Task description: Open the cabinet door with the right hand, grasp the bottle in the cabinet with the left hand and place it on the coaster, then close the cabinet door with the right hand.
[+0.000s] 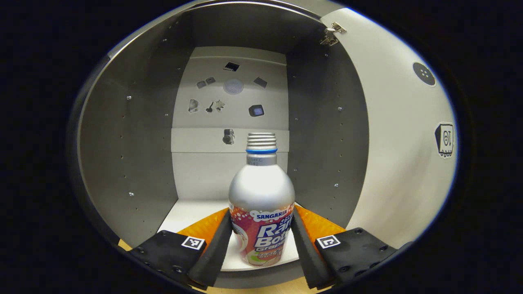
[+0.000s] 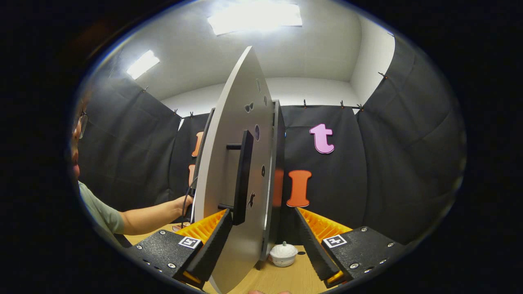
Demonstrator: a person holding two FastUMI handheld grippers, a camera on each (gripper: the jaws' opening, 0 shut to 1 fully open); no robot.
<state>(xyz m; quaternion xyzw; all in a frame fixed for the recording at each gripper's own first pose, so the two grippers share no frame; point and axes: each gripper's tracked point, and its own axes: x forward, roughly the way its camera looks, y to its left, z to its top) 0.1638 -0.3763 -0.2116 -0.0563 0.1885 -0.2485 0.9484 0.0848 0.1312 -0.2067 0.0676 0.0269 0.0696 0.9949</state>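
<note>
Bottle (image 1: pixel 261 196) silver, upright, capless, colourful label, inside cabinet (image 1: pixel 135 155)

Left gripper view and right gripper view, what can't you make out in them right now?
- Silver aluminium bottle: left gripper view; fingers flank it, contact unclear.
- Black bar handle on the white cabinet door: right gripper view; grip unclear.
- Coaster: cannot be made out.
- Small white lidded pot: too small for detail.

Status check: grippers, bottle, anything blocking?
Left gripper open, jaws flanking the bottle, not clamped. Right gripper open at the open cabinet door. Nothing blocking.
</note>
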